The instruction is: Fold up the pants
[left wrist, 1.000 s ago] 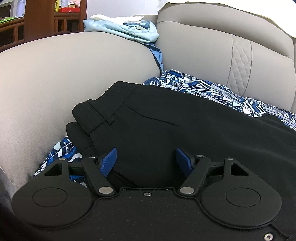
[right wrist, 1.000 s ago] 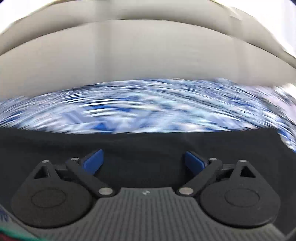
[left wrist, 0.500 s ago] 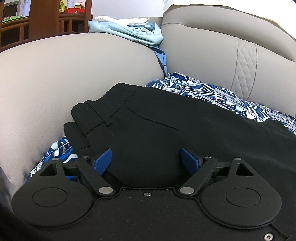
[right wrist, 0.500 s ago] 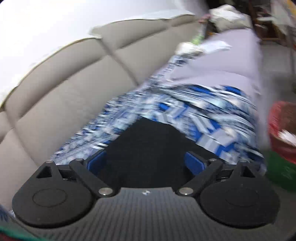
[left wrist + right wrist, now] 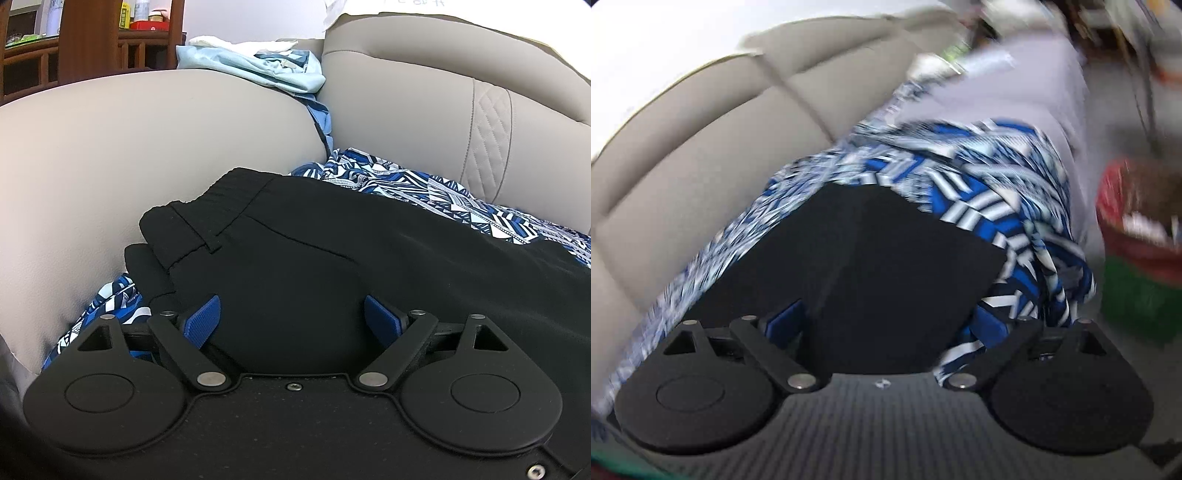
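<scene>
Black pants (image 5: 295,251) lie across a blue-and-white patterned cloth (image 5: 424,188) on a beige sofa, with the waistband toward the armrest. My left gripper (image 5: 291,321) sits low over the waist end, open, its blue pads (image 5: 203,321) wide apart with a hump of black fabric between them. In the blurred right wrist view, the pants (image 5: 886,251) end in a straight hem on the patterned cloth (image 5: 979,166). My right gripper (image 5: 886,325) is open just above that leg end, fabric lying between its spread fingers.
The rounded sofa armrest (image 5: 147,147) rises at the left, with light blue clothes (image 5: 258,70) piled on top and wooden furniture (image 5: 92,37) behind. The backrest (image 5: 406,92) runs along the far side. A red and green bin (image 5: 1137,240) stands beyond the sofa's front edge.
The left jaws have spread wider over the waist end while that hand stayed put. The right view swung and rolled from facing the backrest to looking along the sofa over the hem.
</scene>
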